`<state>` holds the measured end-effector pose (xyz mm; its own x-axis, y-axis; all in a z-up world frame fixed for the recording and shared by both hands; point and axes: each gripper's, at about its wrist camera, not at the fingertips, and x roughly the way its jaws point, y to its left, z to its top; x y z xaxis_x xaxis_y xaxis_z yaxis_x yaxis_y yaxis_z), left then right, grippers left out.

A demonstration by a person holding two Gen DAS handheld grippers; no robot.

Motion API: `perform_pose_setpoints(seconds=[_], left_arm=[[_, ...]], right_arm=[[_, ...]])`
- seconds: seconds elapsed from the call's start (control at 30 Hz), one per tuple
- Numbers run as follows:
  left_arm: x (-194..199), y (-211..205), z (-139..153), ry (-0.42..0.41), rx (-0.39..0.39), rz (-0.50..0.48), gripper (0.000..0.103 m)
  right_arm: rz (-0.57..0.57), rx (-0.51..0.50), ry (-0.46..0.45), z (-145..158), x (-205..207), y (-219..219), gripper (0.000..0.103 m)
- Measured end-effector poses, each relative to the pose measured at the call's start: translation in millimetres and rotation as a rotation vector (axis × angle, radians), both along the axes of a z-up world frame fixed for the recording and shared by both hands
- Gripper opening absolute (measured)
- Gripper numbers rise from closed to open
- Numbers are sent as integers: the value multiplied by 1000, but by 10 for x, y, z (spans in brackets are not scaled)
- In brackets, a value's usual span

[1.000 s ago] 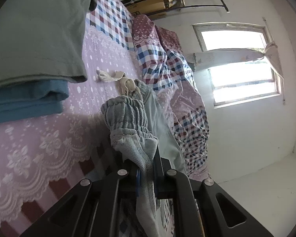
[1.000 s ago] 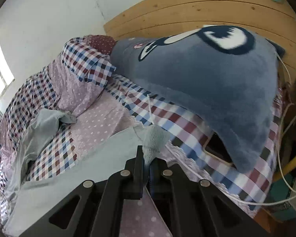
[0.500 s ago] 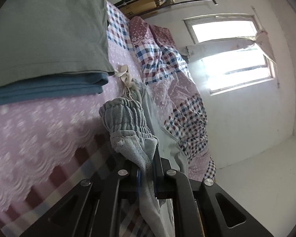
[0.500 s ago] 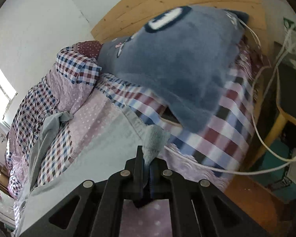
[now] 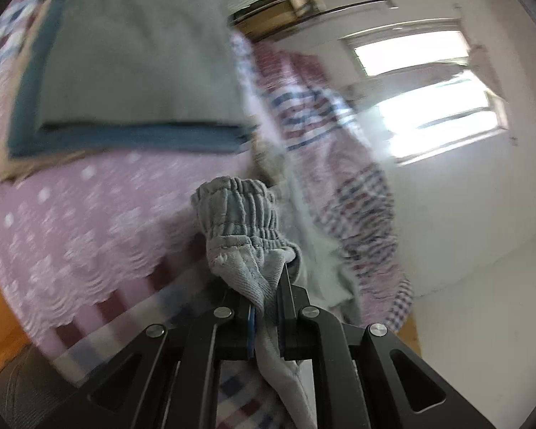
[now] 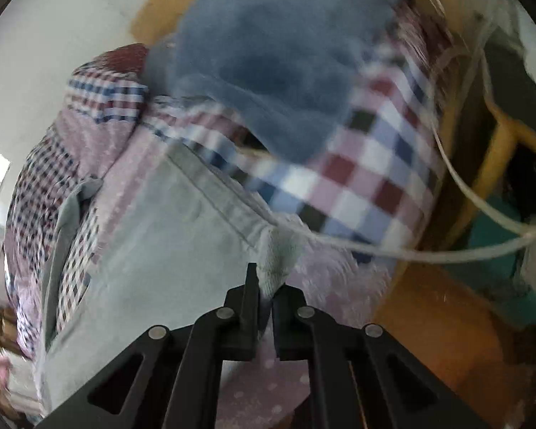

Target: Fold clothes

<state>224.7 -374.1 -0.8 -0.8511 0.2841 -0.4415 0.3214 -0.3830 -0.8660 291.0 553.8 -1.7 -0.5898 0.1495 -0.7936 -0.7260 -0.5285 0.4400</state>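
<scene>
Trousers (image 6: 153,250): pale grey-green, spread across the bed (image 6: 357,178), stretched between our two tongs.
Left tongs (image 5: 266,307): clamped on the elastic waistband (image 5: 239,211).
Right tongs (image 6: 266,293): clamped on a bunched corner.
Stack (image 5: 132,71): folded clothes lie near.
Risk: we judge the thin pinch may slip; the white cord (image 6: 446,246) beside the right tongs could snag.

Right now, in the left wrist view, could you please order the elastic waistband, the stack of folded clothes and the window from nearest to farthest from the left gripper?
1. Elastic waistband: just ahead of the left gripper, which is pinching its fabric.
2. Stack of folded clothes: upper left, on the bed.
3. Window: far right wall.
</scene>
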Motion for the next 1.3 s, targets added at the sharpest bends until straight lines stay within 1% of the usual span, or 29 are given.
perform_pose_setpoints(seconds=[0.03,0.1,0.13,0.17,0.23,0.27,0.33,0.4,0.43,0.47,0.5,0.53,0.57,0.6,0.67,0.7,0.73,0.83,0.9,1.03,1.1,1.2,1.3], left_arm=[[-14,-4,-40,-32,-4,2,8],[-23,-13,-99,-69,-5,-1,9],[-24,-13,-117,-81,-9,-3,9],[-23,-4,-125,-90,-18,-9,9],[-19,12,-137,-100,-31,-28,10],[-20,17,-150,-106,-36,-36,10],[-5,19,-184,-102,-26,-54,11],[36,5,-237,-95,5,-73,14],[59,-10,-265,-89,24,-84,22],[67,-12,-288,-86,42,-95,33],[76,-11,-298,-78,57,-102,39],[77,-7,-306,-65,68,-108,49],[64,3,-307,-58,71,-117,56],[48,14,-307,-53,73,-127,58],[3,67,-291,-55,54,-146,58],[-19,91,-289,-65,37,-150,58],[-41,115,-288,-77,19,-152,58],[-92,168,-279,-105,-30,-155,58],[-105,171,-263,-109,-55,-147,58],[-130,177,-231,-117,-106,-131,58],[-144,111,-248,-115,-99,-111,58],[-181,60,-280,-114,-89,-105,58],[-223,18,-299,-117,-87,-99,55]], right_arm=[[-19,-16,-3,-26,30,2,7],[-61,-41,-11,-48,100,8,17],[-91,-43,-21,-34,147,4,24],[-124,-39,-31,-5,201,-4,28],[-176,-17,-43,80,300,-30,28],[-185,3,-33,163,342,-72,28],[-165,43,13,356,388,-200,28],[-99,86,64,544,352,-384,28],[-42,110,92,638,293,-524,28],[35,138,122,734,205,-707,28],[111,166,153,829,118,-890,29],[201,197,177,910,8,-1124,31],[307,232,195,975,-126,-1413,34],[409,262,209,1014,-243,-1703,34],[602,314,226,1034,-439,-2283,36],[715,351,229,1019,-553,-2639,36],[825,391,224,958,-646,-3010,38],[1084,476,200,718,-801,-3914,38],[1223,509,189,517,-835,-4402,38],[1432,550,197,147,-863,-5107,38],[1514,581,183,-50,-895,-5344,38],[1588,601,183,-220,-909,-5583,38],[1632,615,192,-303,-916,-5740,38]])
